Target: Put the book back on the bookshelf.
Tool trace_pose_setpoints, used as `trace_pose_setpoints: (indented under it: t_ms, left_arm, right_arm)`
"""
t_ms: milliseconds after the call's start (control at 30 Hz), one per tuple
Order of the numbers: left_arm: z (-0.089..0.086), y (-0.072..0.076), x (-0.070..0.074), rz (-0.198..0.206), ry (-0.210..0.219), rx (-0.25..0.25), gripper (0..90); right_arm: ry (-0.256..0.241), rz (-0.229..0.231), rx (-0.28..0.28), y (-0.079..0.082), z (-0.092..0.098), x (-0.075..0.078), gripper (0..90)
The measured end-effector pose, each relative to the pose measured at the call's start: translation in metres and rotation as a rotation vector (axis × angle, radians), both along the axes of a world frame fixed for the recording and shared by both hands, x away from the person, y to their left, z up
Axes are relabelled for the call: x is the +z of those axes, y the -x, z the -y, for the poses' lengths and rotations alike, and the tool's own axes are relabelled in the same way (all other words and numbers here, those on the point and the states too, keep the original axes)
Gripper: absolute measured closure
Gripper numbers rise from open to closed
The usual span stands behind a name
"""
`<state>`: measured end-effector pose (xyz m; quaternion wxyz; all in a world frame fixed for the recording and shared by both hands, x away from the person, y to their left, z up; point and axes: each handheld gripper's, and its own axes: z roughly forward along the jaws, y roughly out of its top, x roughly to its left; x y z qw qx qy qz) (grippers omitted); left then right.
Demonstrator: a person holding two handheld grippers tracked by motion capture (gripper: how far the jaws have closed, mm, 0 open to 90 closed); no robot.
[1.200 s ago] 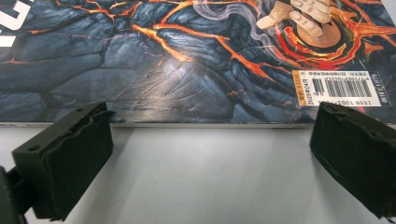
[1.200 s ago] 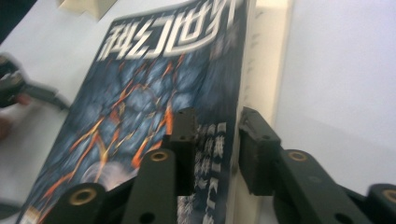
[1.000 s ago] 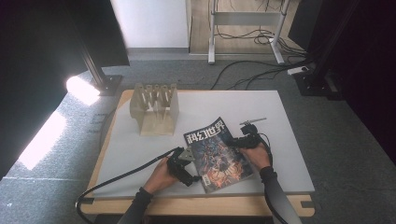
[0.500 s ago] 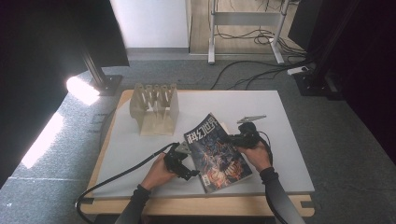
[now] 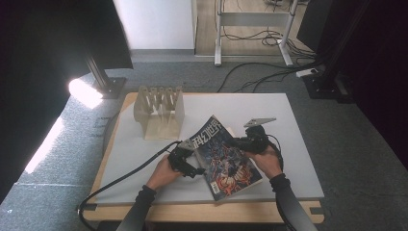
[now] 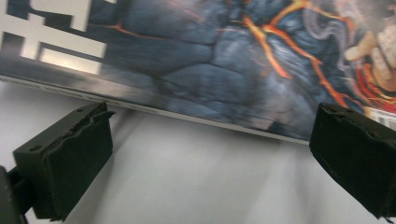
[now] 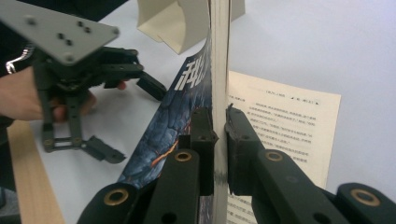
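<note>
The magazine (image 5: pixel 225 159) lies near the table's (image 5: pixel 298 144) front edge, between both hands. The right gripper (image 5: pixel 239 142) is clamped on a sheaf of its pages at the right side, lifting them on edge above a printed page (image 7: pixel 285 126). The left gripper (image 5: pixel 188 159) stands wide apart just beside the magazine's left edge, holding nothing. Bare tabletop spreads left and right. Farther back, the slotted rack (image 5: pixel 159 110) stands with nothing in its slots, well apart.
</note>
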<state>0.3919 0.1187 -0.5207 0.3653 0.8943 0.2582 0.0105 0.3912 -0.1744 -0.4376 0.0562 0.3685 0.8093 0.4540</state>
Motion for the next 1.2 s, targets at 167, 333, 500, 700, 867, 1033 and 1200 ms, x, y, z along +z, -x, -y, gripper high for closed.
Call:
trace_pose_setpoints:
  t_ms: [167, 333, 500, 700, 867, 1033, 1200]
  left_arm:
    - [-0.001, -0.007, -0.003, -0.025, 0.024, 0.009, 0.0]
    - [0.000, -0.011, -0.003, -0.043, 0.052, 0.016, 0.0]
    - [0.001, -0.012, 0.001, -0.052, 0.064, 0.039, 0.0]
    - [-0.004, -0.010, 0.015, -0.009, 0.075, 0.084, 11.4]
    - [-0.008, -0.010, 0.024, -0.005, 0.111, 0.120, 25.3]
    - [-0.013, -0.012, 0.038, -0.009, 0.138, 0.134, 37.2]
    - [-0.016, -0.015, 0.047, -0.046, 0.128, 0.150, 44.0]
  right_arm:
    - [-0.006, 0.024, 0.016, 0.005, -0.001, 0.008, 81.8]
    - [-0.013, 0.030, 0.027, 0.008, -0.002, 0.012, 81.8]
    - [-0.018, 0.037, 0.043, 0.010, -0.004, 0.017, 81.8]
    - [-0.034, 0.042, 0.054, 0.010, -0.002, 0.019, 81.7]
    - [-0.038, 0.053, 0.058, 0.011, 0.000, 0.022, 81.7]
    - [-0.039, 0.064, 0.057, 0.010, 0.000, 0.022, 81.6]
    - [-0.041, 0.078, 0.071, 0.010, -0.002, 0.023, 81.6]
